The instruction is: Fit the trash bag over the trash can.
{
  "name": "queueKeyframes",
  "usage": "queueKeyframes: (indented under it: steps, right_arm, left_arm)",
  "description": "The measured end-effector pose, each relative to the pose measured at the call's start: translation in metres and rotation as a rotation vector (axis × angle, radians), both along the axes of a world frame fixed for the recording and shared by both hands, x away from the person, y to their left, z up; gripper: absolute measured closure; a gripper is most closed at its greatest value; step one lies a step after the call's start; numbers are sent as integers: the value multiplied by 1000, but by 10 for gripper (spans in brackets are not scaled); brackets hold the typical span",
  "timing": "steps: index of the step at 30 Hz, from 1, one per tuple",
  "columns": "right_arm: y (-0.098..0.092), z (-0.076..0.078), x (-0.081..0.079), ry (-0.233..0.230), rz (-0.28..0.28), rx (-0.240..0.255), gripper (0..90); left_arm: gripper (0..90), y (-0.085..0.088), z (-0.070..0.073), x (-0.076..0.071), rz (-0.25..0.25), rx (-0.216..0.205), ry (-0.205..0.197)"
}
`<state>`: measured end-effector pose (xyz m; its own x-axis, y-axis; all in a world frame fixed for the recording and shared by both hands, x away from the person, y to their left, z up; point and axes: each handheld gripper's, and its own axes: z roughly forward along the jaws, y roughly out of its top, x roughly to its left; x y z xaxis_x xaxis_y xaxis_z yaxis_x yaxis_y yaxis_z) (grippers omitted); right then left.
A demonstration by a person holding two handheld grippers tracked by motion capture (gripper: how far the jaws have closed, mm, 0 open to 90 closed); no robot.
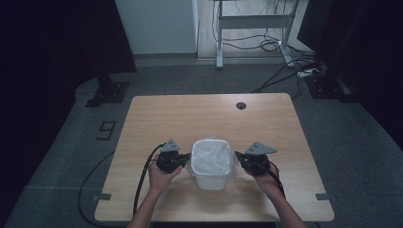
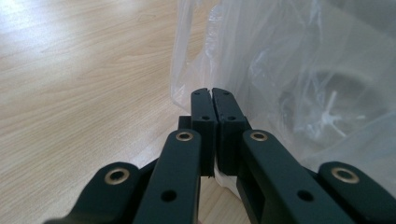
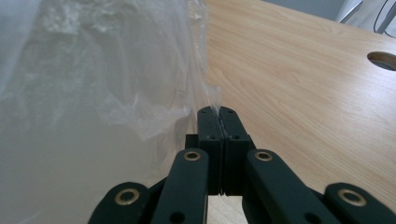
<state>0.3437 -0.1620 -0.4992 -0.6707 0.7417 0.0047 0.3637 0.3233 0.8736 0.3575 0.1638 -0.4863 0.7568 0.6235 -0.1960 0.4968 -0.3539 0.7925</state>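
Observation:
A small white bin stands on the wooden table, near its front edge. A clear plastic bag lines the bin and folds over its rim. My left gripper is against the bin's left side, its jaws shut on the bag's edge. In the left gripper view, the gripper pinches a strip of the bag between its pads. My right gripper is at the bin's right side. In the right gripper view, the gripper is shut on a fold of the bag.
A round cable hole sits near the table's far edge, and shows as the hole in the right gripper view. Beyond the table are a desk frame, floor cables and a black stand base.

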Motion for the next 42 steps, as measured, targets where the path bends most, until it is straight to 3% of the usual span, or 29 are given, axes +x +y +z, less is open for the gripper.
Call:
queueKeyframes:
  steps: [14,16,18,21,25,28,42]
  right_arm:
    - [-1,-5,-2,20,-3,3,873]
    - [-2,-4,-2,20,-2,8,818]
    - [-4,-2,-2,17,-25,22,698]
    - [-11,5,-3,1,-68,73,549]
    - [-20,16,-5,-12,-82,123,514]
    - [-24,24,-8,-26,-82,148,506]
    - [-33,68,-40,-89,26,255,455]
  left_arm:
    - [858,3,-5,0,8,-2,20]
    - [783,3,-5,0,22,-3,12]
    - [648,5,-2,1,37,-15,12]
    - [524,10,4,0,61,-43,3]
    - [468,19,12,-3,69,-79,-9]
    - [459,22,14,-4,69,-76,-12]
    - [457,45,39,-7,108,-131,-72]
